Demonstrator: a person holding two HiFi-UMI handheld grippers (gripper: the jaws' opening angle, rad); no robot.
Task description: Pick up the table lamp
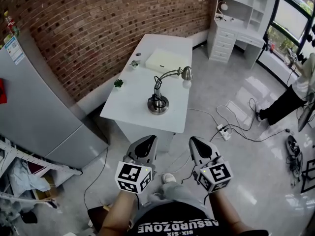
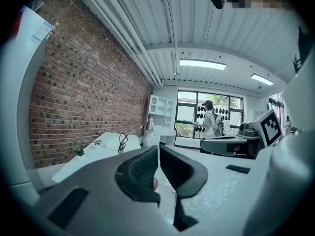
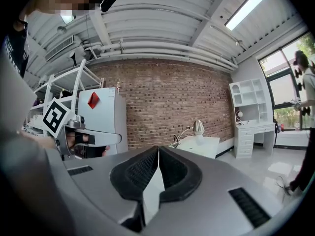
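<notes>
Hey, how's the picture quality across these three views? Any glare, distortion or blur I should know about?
Head view: sharp, with daylight glaring off the glossy floor; the table lamp reads clearly. Left gripper view: heavy fisheye bending, dark corners, ceiling light blown out. Right gripper view: same bending, bright light strip, the table lamp small but sharp.

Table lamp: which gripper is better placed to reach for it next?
Left, marginally: the left gripper points almost straight at the table lamp; the right gripper sits further aside. Both are shut, short of the table.
</notes>
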